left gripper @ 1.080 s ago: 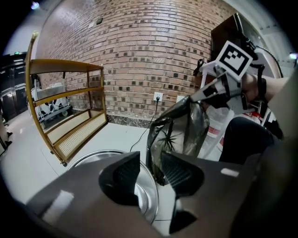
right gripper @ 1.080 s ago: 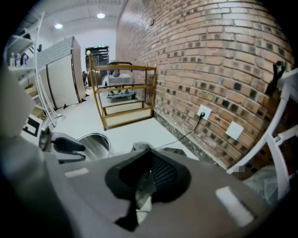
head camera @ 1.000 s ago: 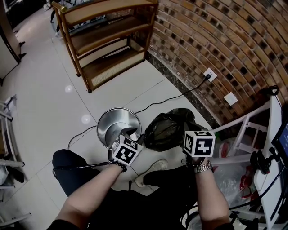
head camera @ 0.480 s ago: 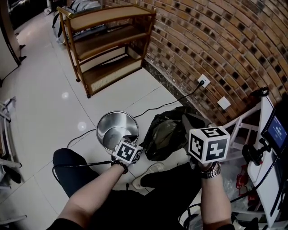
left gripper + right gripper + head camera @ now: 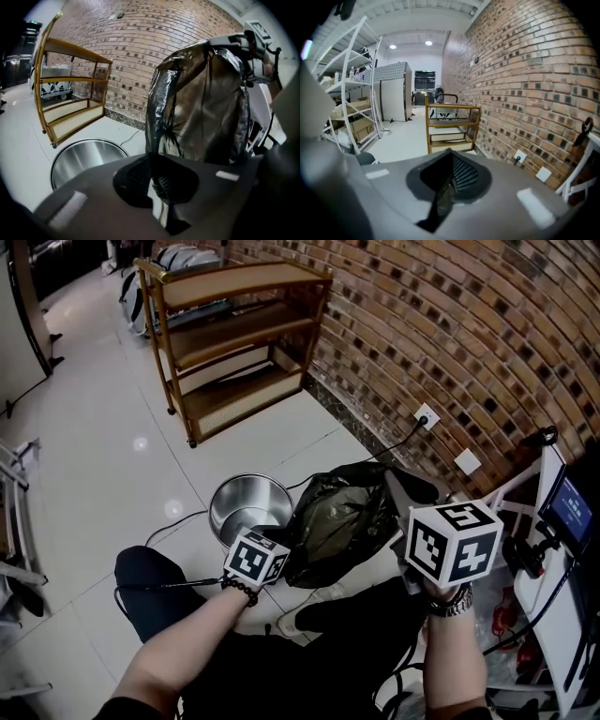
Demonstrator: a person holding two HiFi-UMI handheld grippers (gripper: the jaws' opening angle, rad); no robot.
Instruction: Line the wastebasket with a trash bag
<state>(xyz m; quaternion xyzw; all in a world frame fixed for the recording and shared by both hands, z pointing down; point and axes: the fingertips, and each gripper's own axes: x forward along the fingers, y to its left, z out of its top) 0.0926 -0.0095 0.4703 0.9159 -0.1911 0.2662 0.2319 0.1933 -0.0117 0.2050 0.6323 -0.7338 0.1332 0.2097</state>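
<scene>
A round steel wastebasket (image 5: 246, 502) stands open on the floor; the left gripper view shows it too, as the wastebasket (image 5: 84, 161) at lower left. Beside it hangs a black trash bag (image 5: 337, 521), stretched between both grippers. My right gripper (image 5: 405, 486) is shut on the bag's upper edge and holds it high, with a strip of film between its jaws (image 5: 447, 187). My left gripper (image 5: 279, 538) has just been closing and is shut on the bag's lower left edge (image 5: 152, 173). The bag (image 5: 201, 108) fills the middle of that view.
A wooden shelf unit (image 5: 234, 334) stands against the brick wall (image 5: 487, 324) behind the wastebasket. A cable runs from the wall socket (image 5: 427, 415) across the floor. A white rack (image 5: 530, 512) is at the right. The person's shoe (image 5: 317, 600) is below the bag.
The right gripper has risen and lifted the bag off the floor. The left gripper has moved right to the bag's edge and its jaws have closed on it.
</scene>
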